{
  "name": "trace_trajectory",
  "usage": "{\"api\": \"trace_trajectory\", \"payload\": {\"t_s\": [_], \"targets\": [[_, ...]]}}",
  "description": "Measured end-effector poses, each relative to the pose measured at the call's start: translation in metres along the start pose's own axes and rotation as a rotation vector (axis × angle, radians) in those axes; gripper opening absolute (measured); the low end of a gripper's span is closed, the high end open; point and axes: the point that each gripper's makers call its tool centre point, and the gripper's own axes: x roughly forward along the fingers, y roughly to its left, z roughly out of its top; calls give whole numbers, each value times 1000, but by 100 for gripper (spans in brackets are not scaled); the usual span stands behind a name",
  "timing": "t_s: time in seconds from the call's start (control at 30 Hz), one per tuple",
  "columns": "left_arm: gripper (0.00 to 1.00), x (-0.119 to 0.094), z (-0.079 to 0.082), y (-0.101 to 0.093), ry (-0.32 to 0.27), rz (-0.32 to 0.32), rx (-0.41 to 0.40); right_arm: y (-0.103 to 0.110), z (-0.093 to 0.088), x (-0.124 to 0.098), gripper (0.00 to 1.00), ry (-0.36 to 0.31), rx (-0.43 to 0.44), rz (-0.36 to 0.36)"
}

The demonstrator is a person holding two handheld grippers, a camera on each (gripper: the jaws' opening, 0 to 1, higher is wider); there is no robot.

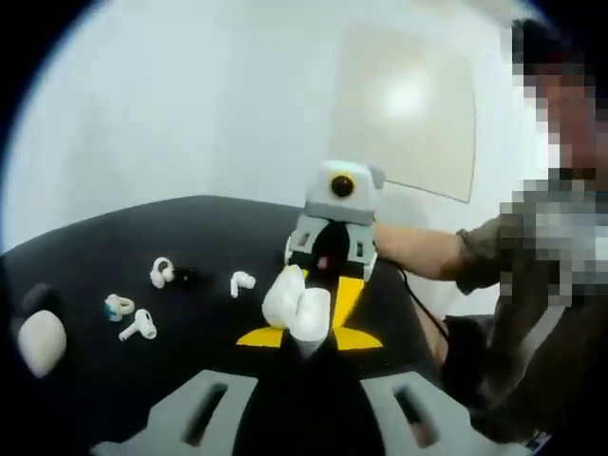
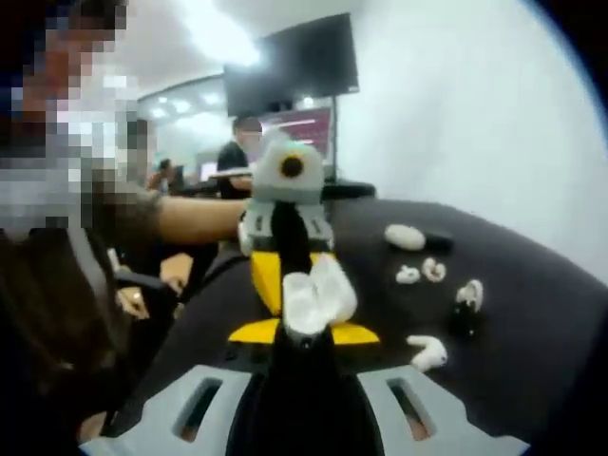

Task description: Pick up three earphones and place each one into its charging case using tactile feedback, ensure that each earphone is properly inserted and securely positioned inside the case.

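On the black bench (image 1: 190,228), loose earphones (image 1: 139,325) are lying at nine o'clock of the open white charging case (image 1: 296,306). You are pinching that case between both tools: your left tool (image 1: 302,347) from below, your right tool (image 1: 309,328) meeting it head-on, both closed on it.

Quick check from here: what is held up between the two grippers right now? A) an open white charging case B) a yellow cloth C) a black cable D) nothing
A: an open white charging case sits between the left gripper and the right gripper.
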Motion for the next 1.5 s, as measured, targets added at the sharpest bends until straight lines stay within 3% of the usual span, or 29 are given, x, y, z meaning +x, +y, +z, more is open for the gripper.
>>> {"api": "trace_trajectory", "payload": {"t_s": [0.07, 0.13, 0.3, 0.4, 0.47, 0.53, 0.67, 0.9, 1.0, 1.07, 1.2, 1.3, 1.4, 1.5], "targets": [[13, -1, 0, -1, -3, 4, 19, -1, 4, -12, 21, 2, 30, -23], [13, -1, 0, -1, -7, 12, 36, -7, 5, -27, 22, 18, -31, -89], [14, -1, 1, 0, -16, 35, 105, -51, -8, -63, 22, 156, -110, -320], [14, -1, 1, 2, -19, 52, 123, -64, -14, -59, 26, 173, -111, -324], [14, -1, 2, 4, -21, 60, 129, -68, -24, -50, 27, 206, -51, -310], [14, -1, 1, 6, -22, 65, 129, -72, -29, -39, 27, 240, -66, -299], [14, -3, 1, 7, -22, 66, 133, -77, -24, -25, 23, 186, -33, -316], [13, -5, 0, 7, -23, 63, 140, -73, -21, -35, 17, 159, 35, -372], [13, -5, 1, 7, -24, 67, 124, -64, -2, -44, 17, 118, 45, -428], [13, -5, 1, 8, -23, 82, 133, -53, 11, -48, 17, 128, 40, -447], [13, -5, 2, 11, -23, 108, 144, -23, 39, -48, 17, 241, -80, -476], [13, -5, 2, 14, -22, 117, 132, -8, 39, -37, 17, 370, -164, -463], [13, -6, 2, 14, -22, 123, 138, 5, 37, -25, 17, 416, -108, -433], [13, -6, 2, 15, -22, 127, 138, 0, 33, -24, 17, 518, -108, -498]]}}
